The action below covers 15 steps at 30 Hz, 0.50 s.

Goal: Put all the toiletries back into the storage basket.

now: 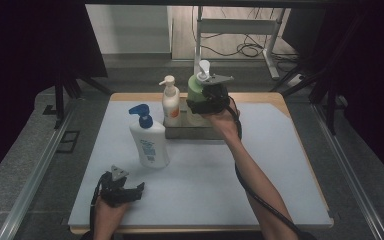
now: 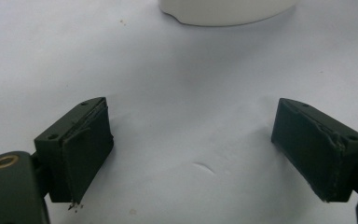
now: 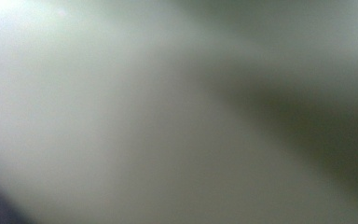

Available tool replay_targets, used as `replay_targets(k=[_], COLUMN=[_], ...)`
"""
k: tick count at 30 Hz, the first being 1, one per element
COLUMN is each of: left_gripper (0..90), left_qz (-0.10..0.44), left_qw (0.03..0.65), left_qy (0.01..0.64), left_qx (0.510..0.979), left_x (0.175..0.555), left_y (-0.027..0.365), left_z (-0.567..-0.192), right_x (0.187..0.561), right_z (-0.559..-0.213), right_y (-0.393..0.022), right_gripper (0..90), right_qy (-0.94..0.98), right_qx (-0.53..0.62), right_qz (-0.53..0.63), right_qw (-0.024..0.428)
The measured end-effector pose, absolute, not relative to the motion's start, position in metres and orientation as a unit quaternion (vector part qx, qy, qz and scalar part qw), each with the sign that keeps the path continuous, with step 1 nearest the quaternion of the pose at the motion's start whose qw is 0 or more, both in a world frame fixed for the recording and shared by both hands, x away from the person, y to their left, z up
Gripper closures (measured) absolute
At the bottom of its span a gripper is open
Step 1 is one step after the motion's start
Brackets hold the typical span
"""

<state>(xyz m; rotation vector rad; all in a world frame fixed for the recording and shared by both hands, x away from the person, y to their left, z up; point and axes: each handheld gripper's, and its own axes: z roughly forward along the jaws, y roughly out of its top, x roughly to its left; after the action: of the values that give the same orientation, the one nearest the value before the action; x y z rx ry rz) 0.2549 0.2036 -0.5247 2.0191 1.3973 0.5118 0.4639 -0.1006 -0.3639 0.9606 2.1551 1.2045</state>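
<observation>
At far centre, our right gripper (image 1: 200,102) clamps wide around the green pump bottle (image 1: 196,89) in the tray (image 1: 190,132); near left, our left gripper (image 2: 191,154) rests spread, empty.

Left tongs (image 1: 130,191) low at near edge, jaws spread wide, nothing between pads. Right forearm (image 1: 250,170) stretched far forward, right tongs (image 1: 200,102) raised, jaws hidden, grip unclear.

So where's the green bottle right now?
In the high view, the green bottle stands in the metal tray at the table's far side, right of the small cream bottle, at the right gripper.
</observation>
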Motion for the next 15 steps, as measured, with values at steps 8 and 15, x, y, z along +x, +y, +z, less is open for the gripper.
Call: replay_targets(k=[8, 15], left_gripper=[11.7, 11.7], left_qz=[0.194, 0.194], left_qw=[0.311, 0.311], left_qy=[0.529, 0.529], left_qx=[0.765, 0.765], left_x=[0.255, 0.255], left_y=[0.204, 0.204], left_z=[-0.525, -0.525], right_x=[0.473, 0.480], right_z=[-0.374, -0.382], right_y=[-0.096, -0.095], right_gripper=[12.6, 12.6], right_qy=[0.792, 0.798], right_qx=[0.358, 0.362], right_qz=[0.430, 0.419], right_qw=[0.244, 0.236])
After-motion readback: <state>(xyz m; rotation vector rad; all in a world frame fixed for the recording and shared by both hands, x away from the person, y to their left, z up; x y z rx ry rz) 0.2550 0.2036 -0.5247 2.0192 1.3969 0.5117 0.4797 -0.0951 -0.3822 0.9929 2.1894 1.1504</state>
